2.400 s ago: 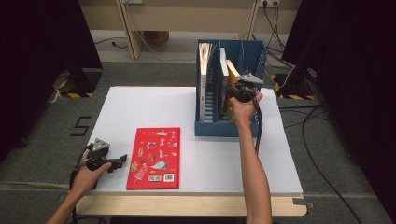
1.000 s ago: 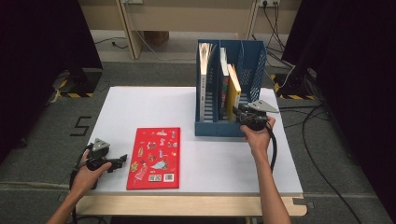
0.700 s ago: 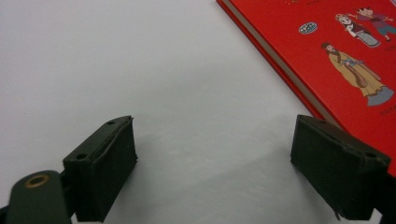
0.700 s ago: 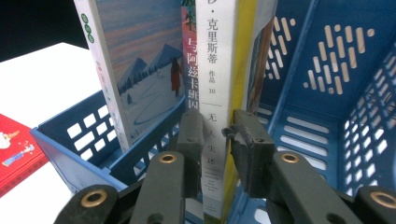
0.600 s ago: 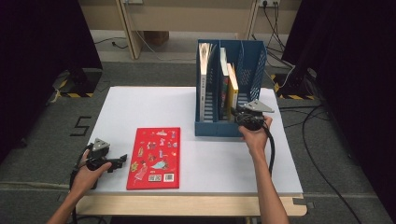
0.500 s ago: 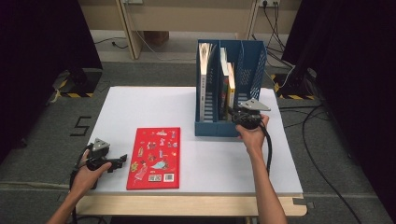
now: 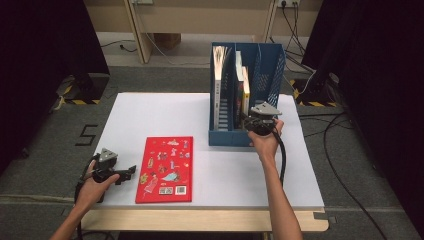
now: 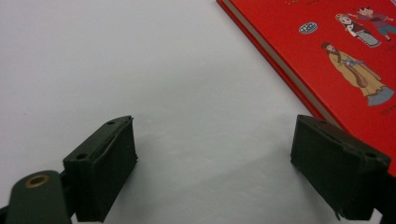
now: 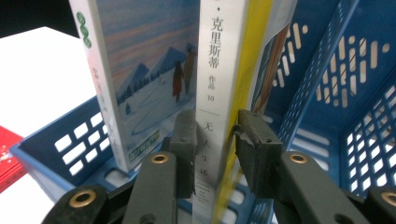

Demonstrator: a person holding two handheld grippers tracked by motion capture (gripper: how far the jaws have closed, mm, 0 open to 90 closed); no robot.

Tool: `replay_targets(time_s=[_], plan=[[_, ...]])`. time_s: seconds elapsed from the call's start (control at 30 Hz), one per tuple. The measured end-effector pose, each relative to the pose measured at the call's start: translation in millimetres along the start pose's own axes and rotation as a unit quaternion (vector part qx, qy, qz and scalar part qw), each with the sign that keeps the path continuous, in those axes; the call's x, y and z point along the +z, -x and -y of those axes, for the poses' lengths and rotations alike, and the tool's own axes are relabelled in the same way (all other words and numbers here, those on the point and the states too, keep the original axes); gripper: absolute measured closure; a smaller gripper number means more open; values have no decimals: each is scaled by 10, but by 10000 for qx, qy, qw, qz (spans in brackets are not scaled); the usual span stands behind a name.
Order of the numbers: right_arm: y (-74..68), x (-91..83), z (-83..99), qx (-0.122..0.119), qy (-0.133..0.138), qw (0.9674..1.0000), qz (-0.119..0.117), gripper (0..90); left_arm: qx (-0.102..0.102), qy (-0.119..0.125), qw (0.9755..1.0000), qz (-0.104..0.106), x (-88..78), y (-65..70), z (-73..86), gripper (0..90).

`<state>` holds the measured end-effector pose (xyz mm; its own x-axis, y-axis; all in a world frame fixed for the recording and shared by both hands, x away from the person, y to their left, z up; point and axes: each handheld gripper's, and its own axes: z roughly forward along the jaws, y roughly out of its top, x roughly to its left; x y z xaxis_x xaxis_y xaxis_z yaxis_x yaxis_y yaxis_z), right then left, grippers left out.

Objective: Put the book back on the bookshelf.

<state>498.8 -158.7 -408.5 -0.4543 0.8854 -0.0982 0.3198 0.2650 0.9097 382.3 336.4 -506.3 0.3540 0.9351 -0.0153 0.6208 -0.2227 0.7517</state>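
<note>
Right tongs [image 9: 212, 140] pinching the yellow book's [image 9: 219, 93] spine, upright in the blue file rack [image 7: 265, 65].

Jaws have just eased open a touch, but the pads still sit against both faces of the book, which stands in the rack's middle slot, at the far right of the counter [image 7: 150, 115]. Risk: let go while it leans and it tips onto the snow-cover book [image 9: 144, 79] just beside it, or drags out on retreat. Left tongs [image 8: 215, 163] wide, empty, resting near-left beside the red book [image 7: 166, 168]; a careless move would nudge it.
</note>
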Motion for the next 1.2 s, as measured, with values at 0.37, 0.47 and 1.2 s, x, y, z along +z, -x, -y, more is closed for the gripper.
replay_targets(time_s=[0.37, 0.47, 1.2], plan=[[101, -23, -12, -95, -138, 9994, 306, 714, 1, 0, 10000, -5, 1, 1, 0, 130], [89, -46, -25, -285, -279, 9984, 410, 710, 4, 9, 10000, -10, 0, 3, 1, 130], [199, 175, -91, 504, 444, 9968, 440, 752, 2, 8, 10000, -12, 0, 3, 2, 130]])
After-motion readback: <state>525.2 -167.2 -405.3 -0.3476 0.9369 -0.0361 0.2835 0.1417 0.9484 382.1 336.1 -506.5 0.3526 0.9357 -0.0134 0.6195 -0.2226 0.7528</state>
